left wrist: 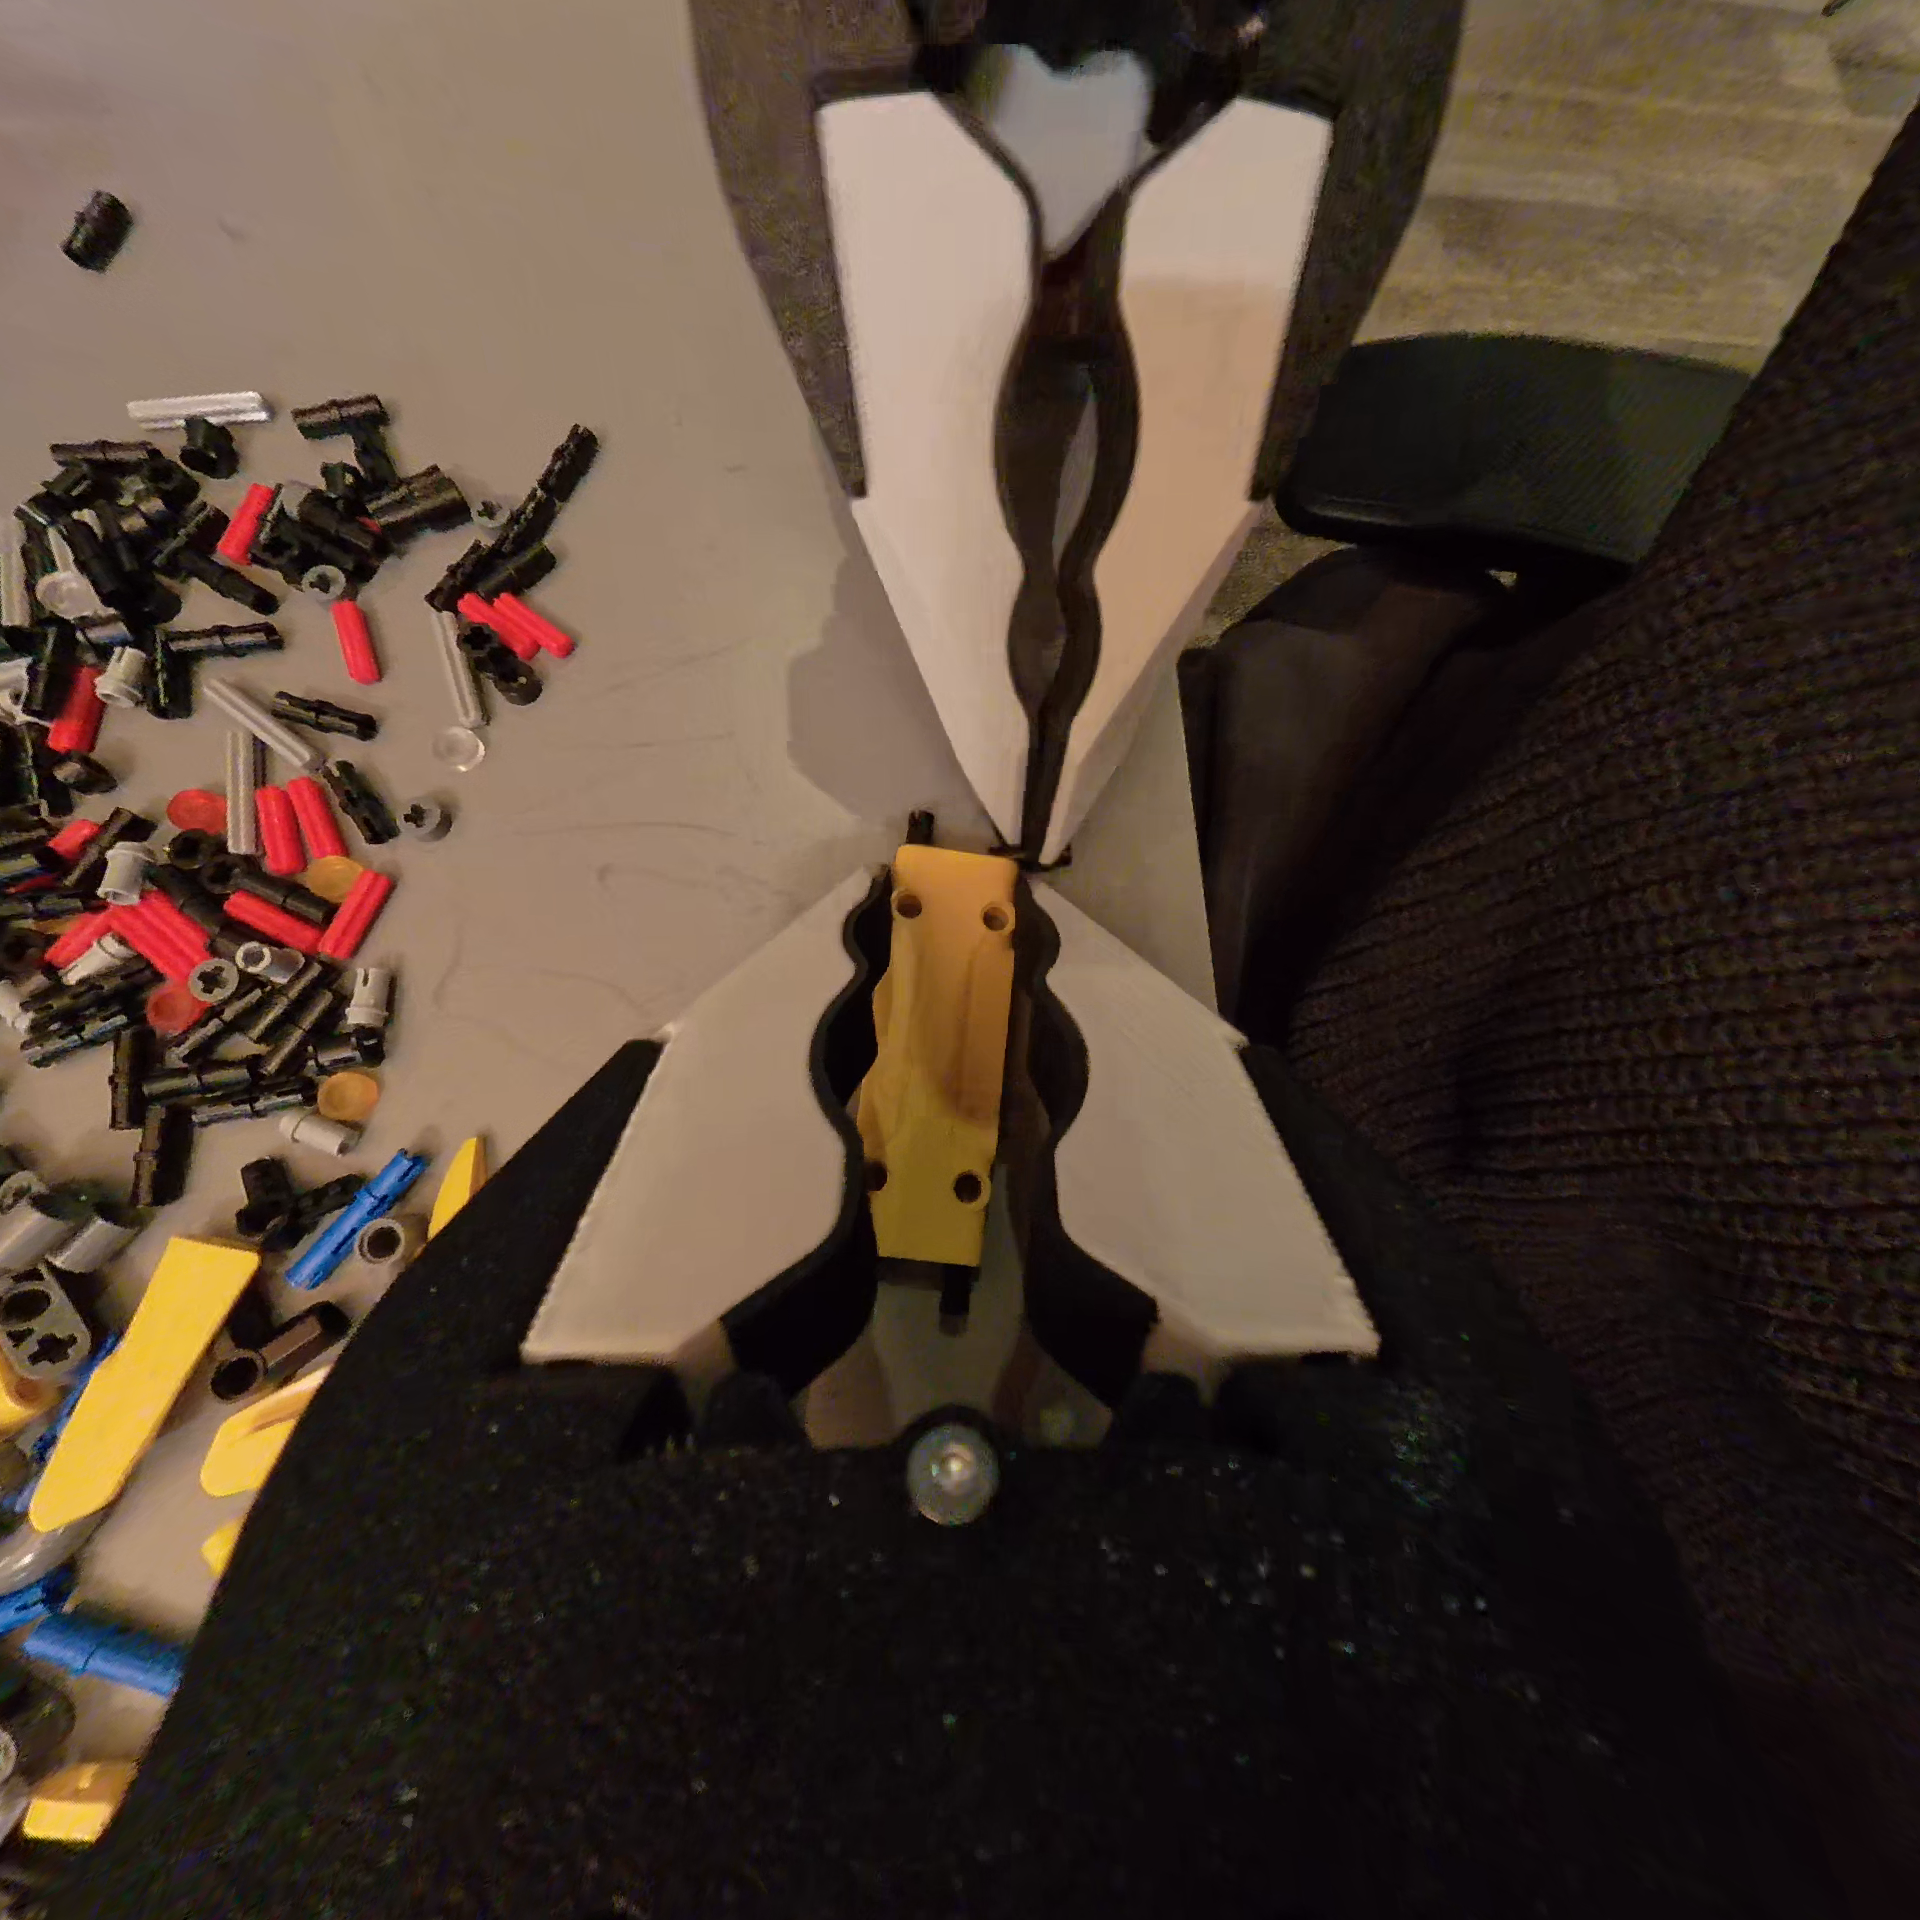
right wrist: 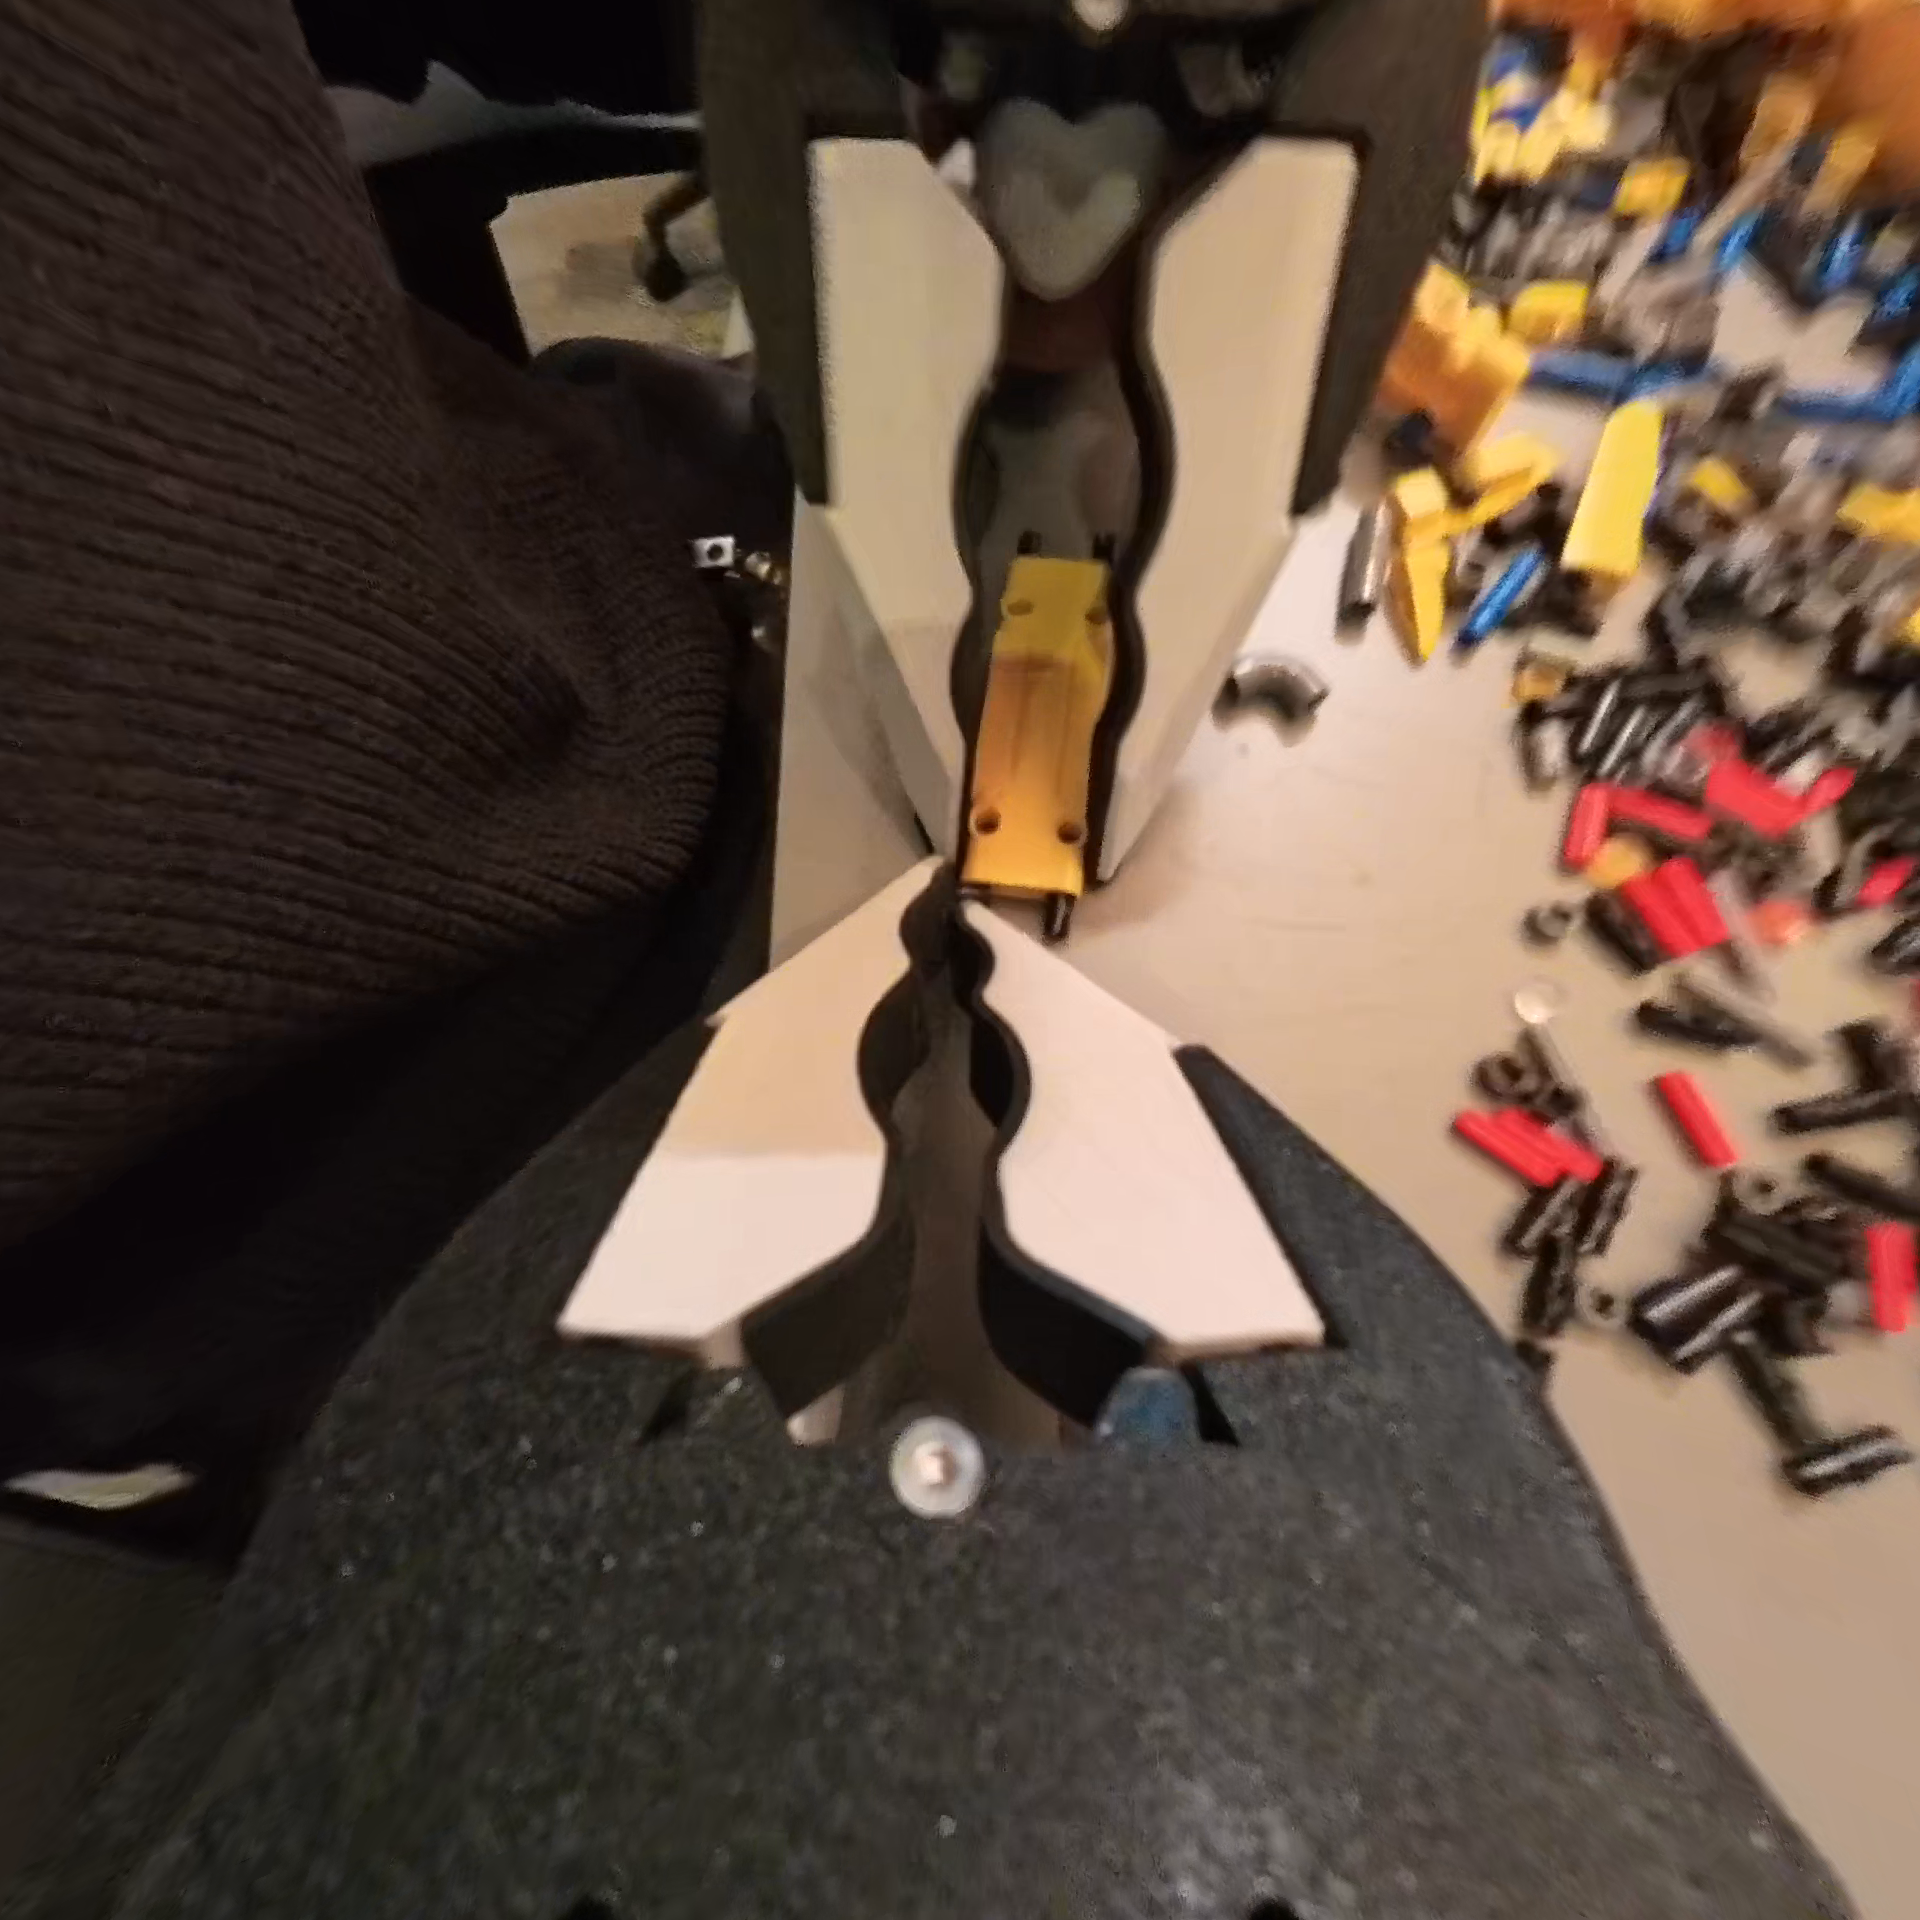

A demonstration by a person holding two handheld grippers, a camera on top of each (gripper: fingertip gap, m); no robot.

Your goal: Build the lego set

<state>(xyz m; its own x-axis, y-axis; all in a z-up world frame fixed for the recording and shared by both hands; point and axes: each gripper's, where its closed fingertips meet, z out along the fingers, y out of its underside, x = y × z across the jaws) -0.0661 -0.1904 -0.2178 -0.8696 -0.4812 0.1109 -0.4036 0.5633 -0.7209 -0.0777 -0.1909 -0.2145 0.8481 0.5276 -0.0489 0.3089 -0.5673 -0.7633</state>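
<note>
Grippers meeting tip to tip over a yellow building piece

Item 1: left hand-held gripper [left wrist: 951, 894], white fingers with black wavy pads, clamped on a yellow pinned piece [left wrist: 940, 1049] that lies lengthwise between them. Piece shows round holes near both ends; short black pins project from each end.

Item 2: right hand-held gripper [right wrist: 948, 899], same build, fingers drawn together at the tips. Whether it pinches a small black pin there cannot be told. In the left wrist view it [left wrist: 1029, 847] points straight at the left one, its tips touching the far end of the yellow piece. The right wrist view shows that piece [right wrist: 1039, 717] in the opposite gripper [right wrist: 1023, 883].

Item 3: grey table [left wrist: 582, 312]. Both grippers hang above its near edge, beside a person's dark knitted sleeve [left wrist: 1662, 935].

Item 4: loose heap of small parts [left wrist: 197, 831] farther in on the table: black and red pins, grey connectors, blue axles, yellow panels. One black bush [left wrist: 97, 229] lies apart from the heap.

Item 5: black chair armrest [left wrist: 1507, 447] past the table edge.
</note>
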